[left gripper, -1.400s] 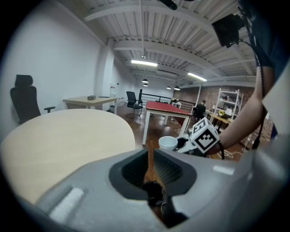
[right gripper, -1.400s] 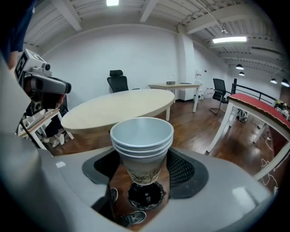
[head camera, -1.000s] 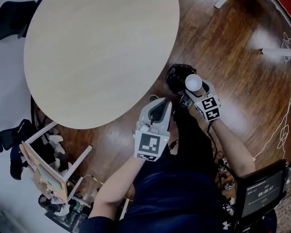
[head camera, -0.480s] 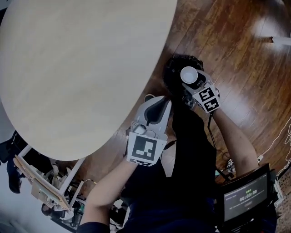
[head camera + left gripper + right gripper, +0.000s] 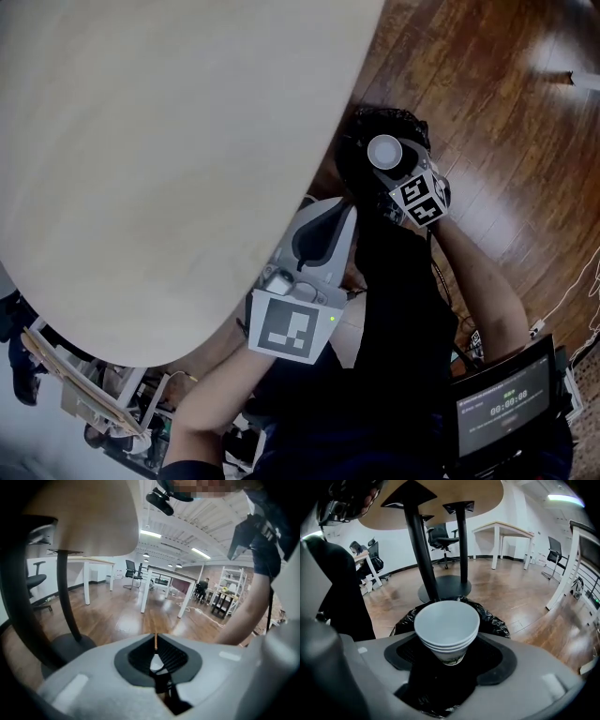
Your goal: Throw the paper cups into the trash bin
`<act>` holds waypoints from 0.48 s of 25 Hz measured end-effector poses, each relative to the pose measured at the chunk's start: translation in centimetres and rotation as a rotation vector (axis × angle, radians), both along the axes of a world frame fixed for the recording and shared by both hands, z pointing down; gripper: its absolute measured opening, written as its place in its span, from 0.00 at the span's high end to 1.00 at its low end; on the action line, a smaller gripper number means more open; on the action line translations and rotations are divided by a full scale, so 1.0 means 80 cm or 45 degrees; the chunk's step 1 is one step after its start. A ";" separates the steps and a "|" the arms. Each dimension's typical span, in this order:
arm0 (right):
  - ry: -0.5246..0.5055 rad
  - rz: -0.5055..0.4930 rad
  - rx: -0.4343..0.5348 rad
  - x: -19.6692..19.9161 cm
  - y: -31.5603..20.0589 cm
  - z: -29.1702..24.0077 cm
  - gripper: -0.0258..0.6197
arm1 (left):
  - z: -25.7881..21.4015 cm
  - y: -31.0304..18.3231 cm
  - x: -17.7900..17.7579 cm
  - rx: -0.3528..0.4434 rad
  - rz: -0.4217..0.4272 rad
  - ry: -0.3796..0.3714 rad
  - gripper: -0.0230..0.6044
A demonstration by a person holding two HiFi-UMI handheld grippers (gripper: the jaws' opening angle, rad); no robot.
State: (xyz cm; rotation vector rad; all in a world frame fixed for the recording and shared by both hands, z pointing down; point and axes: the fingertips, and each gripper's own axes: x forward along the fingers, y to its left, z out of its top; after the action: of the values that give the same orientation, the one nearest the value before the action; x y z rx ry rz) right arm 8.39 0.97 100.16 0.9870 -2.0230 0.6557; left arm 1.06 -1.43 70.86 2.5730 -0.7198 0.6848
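Screen (image 5: 506, 401): timer-like digits, too blurred for me to read.
Marker cubes (image 5: 286, 328): black-and-white square patterns, no letters.
Paper cups (image 5: 446, 627): faint print low down, unreadable.

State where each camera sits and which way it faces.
Head view: on the head, steeply down at the round pale wooden table; both forearms show.
Left gripper view: on left gripper, out across wooden floor; shut jaws, an arm.
Right gripper view: on right gripper, toward black-bagged trash bin; jaws holding stacked white paper cups.
Shared: cups and bin, in head and right gripper views.
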 end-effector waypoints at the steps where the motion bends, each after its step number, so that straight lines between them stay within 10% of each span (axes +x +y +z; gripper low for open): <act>1: 0.016 -0.003 -0.004 0.003 0.000 -0.003 0.43 | -0.003 0.000 -0.001 -0.001 -0.004 0.000 0.94; 12: -0.067 0.076 -0.019 0.008 0.020 -0.027 0.42 | 0.000 0.012 -0.026 -0.087 -0.045 -0.068 0.94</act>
State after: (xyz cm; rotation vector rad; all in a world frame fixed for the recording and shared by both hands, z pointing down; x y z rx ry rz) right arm 9.05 2.55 98.01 1.0344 -2.0381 0.7343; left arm -1.03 -0.44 70.88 2.4830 -0.7442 0.7562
